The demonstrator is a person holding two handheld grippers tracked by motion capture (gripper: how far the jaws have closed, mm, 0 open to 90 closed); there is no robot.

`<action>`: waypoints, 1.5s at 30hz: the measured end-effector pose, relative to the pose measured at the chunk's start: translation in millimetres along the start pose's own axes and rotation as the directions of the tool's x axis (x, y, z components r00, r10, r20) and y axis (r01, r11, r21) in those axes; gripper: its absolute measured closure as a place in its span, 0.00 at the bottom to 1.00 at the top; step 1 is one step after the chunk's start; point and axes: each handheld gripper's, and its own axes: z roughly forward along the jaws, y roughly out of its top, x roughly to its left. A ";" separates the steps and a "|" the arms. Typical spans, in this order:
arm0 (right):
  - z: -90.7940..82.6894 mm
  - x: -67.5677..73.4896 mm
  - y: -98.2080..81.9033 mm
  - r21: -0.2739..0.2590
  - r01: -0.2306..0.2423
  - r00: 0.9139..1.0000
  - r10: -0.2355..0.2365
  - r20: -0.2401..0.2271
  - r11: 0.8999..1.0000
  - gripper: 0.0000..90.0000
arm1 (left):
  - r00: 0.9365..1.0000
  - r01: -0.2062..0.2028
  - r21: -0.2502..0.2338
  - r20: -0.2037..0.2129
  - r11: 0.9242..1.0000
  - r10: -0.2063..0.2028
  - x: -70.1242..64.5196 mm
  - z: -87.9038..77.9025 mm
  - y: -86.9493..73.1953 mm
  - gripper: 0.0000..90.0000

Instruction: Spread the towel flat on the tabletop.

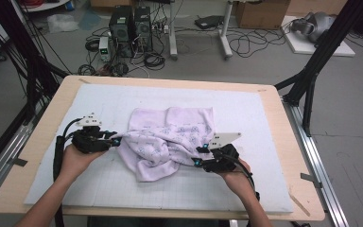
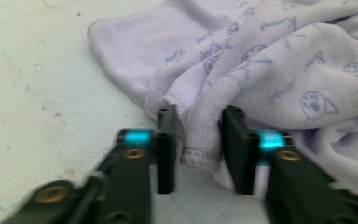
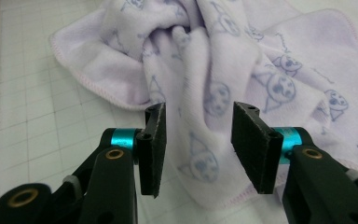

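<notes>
While the person's two hands come in from the near edge of the table, each one holds a black gripper at the side of a crumpled towel (image 1: pixel 168 139). Its cloth is soft and light purple with little cat faces printed on it, and it lies bunched up in the middle of a white mat (image 1: pixel 246 109).

At the towel's left side is the left gripper (image 1: pixel 116 140). Its jaws stand partly open, and a hemmed fold of the towel (image 2: pixel 200 140) hangs between them. I cannot tell if the pads press on it.

At the towel's lower right side is the right gripper (image 1: pixel 197 156). Its jaws are partly open too. A thick fold of the towel (image 3: pixel 198 140) sits in the gap, and the pads are not pressing it.

Under the mat is a wooden table (image 1: pixel 295 156). Far behind it, on the grey floor, stand two black computer towers (image 1: pixel 130 26) with lots of cables around them
</notes>
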 end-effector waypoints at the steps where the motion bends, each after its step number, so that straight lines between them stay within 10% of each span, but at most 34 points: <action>1: 2.2 0.0 0.4 0.003 -0.003 1.000 0.003 -0.005 1.000 0.61 | 1.000 -0.010 -0.002 0.007 1.000 0.010 -3.4 -0.9 -1.5 0.61; 15: 30.0 3.7 0.6 0.069 0.013 0.999 -0.011 -0.034 0.998 0.63 | 0.992 -0.089 0.087 0.097 0.992 0.080 -47.3 31.2 -27.7 0.58; 20: 39.1 -2.2 -2.0 0.105 0.021 0.997 -0.013 -0.077 0.994 0.91 | 0.991 -0.091 0.111 0.109 0.990 0.079 -39.5 45.3 -24.8 0.91; 24: 19.9 -8.0 -1.6 0.051 -0.002 0.994 0.008 -0.109 0.999 0.95 | 0.994 -0.081 0.081 0.080 0.993 0.074 -29.4 32.6 -19.7 0.95; 35: -34.0 -49.2 12.6 0.053 -0.031 0.999 0.029 0.037 0.998 0.96 | 0.998 -0.057 0.016 -0.027 0.998 0.057 -4.8 20.4 15.3 0.95; 45: 8.2 -108.1 9.0 0.118 -0.168 0.980 0.153 0.125 0.979 0.92 | 0.998 0.005 0.102 -0.060 0.995 0.001 23.7 71.1 29.6 0.93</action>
